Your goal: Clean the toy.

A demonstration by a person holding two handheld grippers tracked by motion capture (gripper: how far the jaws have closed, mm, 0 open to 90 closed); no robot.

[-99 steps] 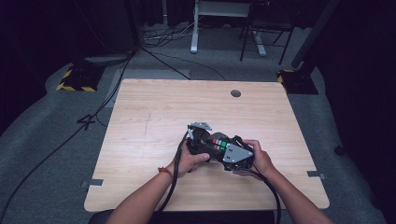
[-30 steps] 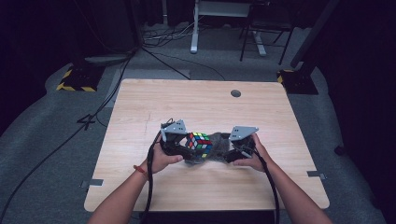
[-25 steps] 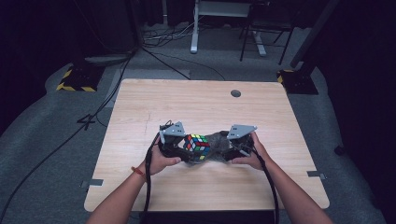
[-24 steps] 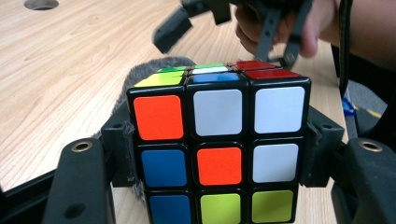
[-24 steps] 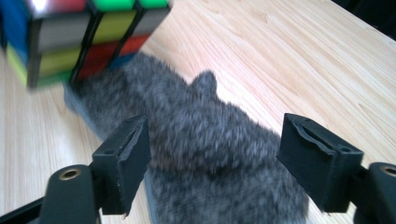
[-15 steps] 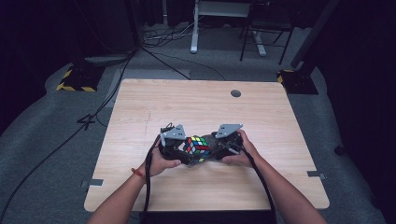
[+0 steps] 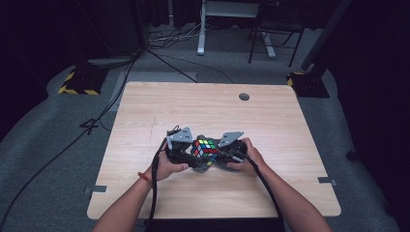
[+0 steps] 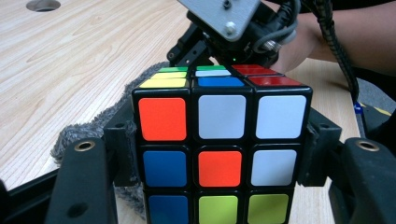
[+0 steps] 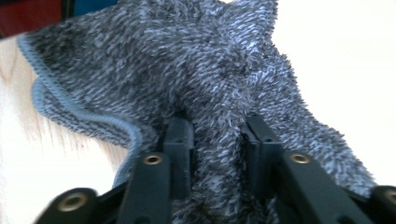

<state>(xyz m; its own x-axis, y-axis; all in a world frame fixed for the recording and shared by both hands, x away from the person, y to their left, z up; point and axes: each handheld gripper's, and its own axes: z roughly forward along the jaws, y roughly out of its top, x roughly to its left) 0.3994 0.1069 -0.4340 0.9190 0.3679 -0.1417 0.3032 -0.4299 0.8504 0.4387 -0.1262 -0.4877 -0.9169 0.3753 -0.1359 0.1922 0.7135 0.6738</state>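
Note:
A Rubik's cube point(image 7: 205, 149) point(image 8: 222, 140) with mixed colours is held just above the wooden table point(image 7: 145, 116), near its front middle. My left gripper point(image 7: 189, 155) point(image 8: 219, 161) is shut on the cube, one jaw on each side face. My right gripper point(image 7: 220, 157) point(image 9: 217, 140) is shut on a fold of a fluffy grey cloth point(image 9: 196, 65) point(image 8: 93, 130). The cloth is pressed against the cube's far side, opposite the left gripper. A hand point(image 7: 249, 157) holds the right gripper close against the cube.
A round cable hole point(image 7: 244, 96) lies at the table's back right. Cables trail from both grippers over the front edge. Beyond the table are a yellow-black floor block point(image 7: 77, 82) and desk legs point(image 7: 200, 29) on grey carpet.
The right gripper with the cloth has moved left against the cube, closing the gap between the hands. The left gripper and cube have stayed almost in place.

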